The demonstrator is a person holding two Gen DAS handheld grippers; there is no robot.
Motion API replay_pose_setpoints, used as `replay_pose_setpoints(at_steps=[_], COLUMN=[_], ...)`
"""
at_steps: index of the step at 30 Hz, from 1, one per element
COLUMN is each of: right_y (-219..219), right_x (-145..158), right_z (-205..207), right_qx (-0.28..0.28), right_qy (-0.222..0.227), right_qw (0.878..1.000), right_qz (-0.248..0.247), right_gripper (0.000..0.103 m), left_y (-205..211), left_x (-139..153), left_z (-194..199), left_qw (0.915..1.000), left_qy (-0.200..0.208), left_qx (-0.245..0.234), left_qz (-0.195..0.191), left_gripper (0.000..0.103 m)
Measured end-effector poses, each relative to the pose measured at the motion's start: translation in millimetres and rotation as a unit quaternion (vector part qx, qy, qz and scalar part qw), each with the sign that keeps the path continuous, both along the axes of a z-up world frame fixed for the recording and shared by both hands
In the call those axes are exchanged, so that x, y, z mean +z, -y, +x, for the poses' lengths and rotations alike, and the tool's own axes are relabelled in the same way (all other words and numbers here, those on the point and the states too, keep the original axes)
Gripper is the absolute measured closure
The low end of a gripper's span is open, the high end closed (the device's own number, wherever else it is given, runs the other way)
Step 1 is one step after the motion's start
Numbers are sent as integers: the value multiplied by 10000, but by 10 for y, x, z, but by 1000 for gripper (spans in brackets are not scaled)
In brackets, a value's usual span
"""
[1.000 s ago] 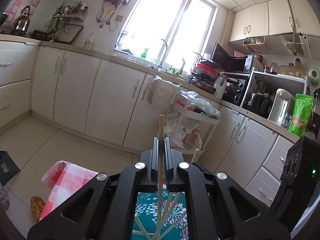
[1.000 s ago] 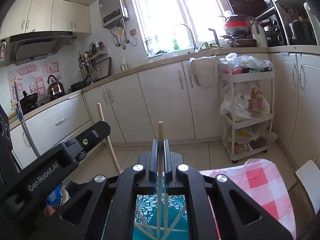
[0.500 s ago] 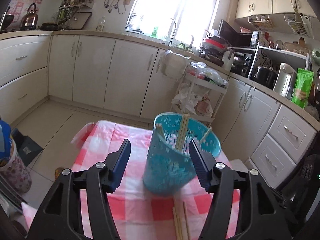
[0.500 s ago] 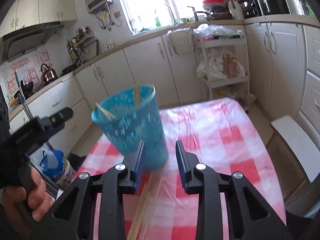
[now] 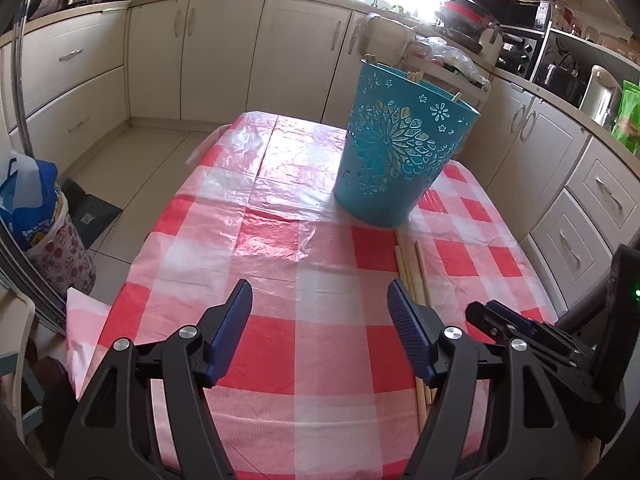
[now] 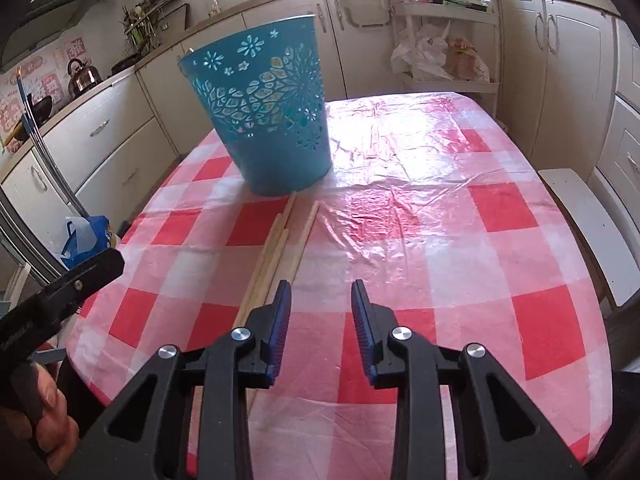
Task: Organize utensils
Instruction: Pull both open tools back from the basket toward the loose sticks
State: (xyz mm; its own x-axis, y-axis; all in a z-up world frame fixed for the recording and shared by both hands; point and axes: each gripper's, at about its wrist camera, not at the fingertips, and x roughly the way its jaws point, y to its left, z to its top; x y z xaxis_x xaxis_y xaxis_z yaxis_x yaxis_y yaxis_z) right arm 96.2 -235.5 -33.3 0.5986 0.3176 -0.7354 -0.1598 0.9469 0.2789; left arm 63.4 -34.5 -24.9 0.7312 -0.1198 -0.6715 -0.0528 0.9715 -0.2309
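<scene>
A teal cut-out basket (image 5: 400,152) stands on the red-and-white checked tablecloth (image 5: 280,208), with chopstick tips (image 5: 414,76) showing above its rim. Several loose wooden chopsticks (image 5: 416,272) lie on the cloth in front of it. My left gripper (image 5: 319,286) hovers low over the cloth just left of them; its jaws are opening, with nothing between them. In the right wrist view the basket (image 6: 272,120) is ahead on the left. The loose chopsticks (image 6: 280,240) run under the left finger of my right gripper (image 6: 321,286), which is open and holds nothing.
A blue bag (image 5: 28,200) sits on the floor left of the table. A white stool (image 6: 592,232) stands at the table's right edge. A wheeled rack with bags (image 6: 444,40) and kitchen cabinets lie beyond. A hand (image 6: 40,412) holds the left gripper at lower left.
A second ago each gripper was shut on a chopstick above the basket. Both have opened, the chopsticks are gone from the jaws, and both grippers have drawn back and sunk towards the table.
</scene>
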Motion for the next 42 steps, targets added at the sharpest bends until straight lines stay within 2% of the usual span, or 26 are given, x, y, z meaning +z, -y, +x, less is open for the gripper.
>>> replay_pose_setpoints(at_steps=[6, 9, 11, 13, 16, 23, 31, 40, 42], right_y=[-273, -343, -362, -341, -220, 110, 174, 173, 181], right_x=[-106, -153, -179, -176, -176, -217, -235, -242, -244], right_z=[312, 380, 366, 312, 203, -30, -40, -37, -42], right_qx=[209, 316, 430, 540, 651, 782, 724, 704, 710], right_qy=[-269, -319, -316, -254, -199, 34, 167, 177, 170], right_qw=[9987, 9970, 9955, 9942, 9931, 9956, 9971, 9973, 9972], right_qz=[-389, -630, -786, -891, -960, -508, -174, -127, -126], right_gripper=[73, 80, 89, 93, 93, 93, 93, 93, 93], left_y=[35, 80, 135, 197, 320, 606, 765, 891, 888], left_x=[81, 79, 60, 32, -21, -206, -413, -440, -429], left_z=[-24, 15, 57, 121, 241, 555, 703, 753, 740], left_qw=[9999, 9997, 9994, 9990, 9980, 9948, 9903, 9856, 9855], left_qy=[-42, -126, -180, -232, -331, -652, -956, -981, -941], left_qx=[-44, -107, -168, -248, -377, -558, -539, -669, -738], left_qz=[83, 158, 241, 306, 387, 557, 847, 1203, 1206], left_gripper=[31, 31, 31, 31, 31, 31, 31, 31, 36])
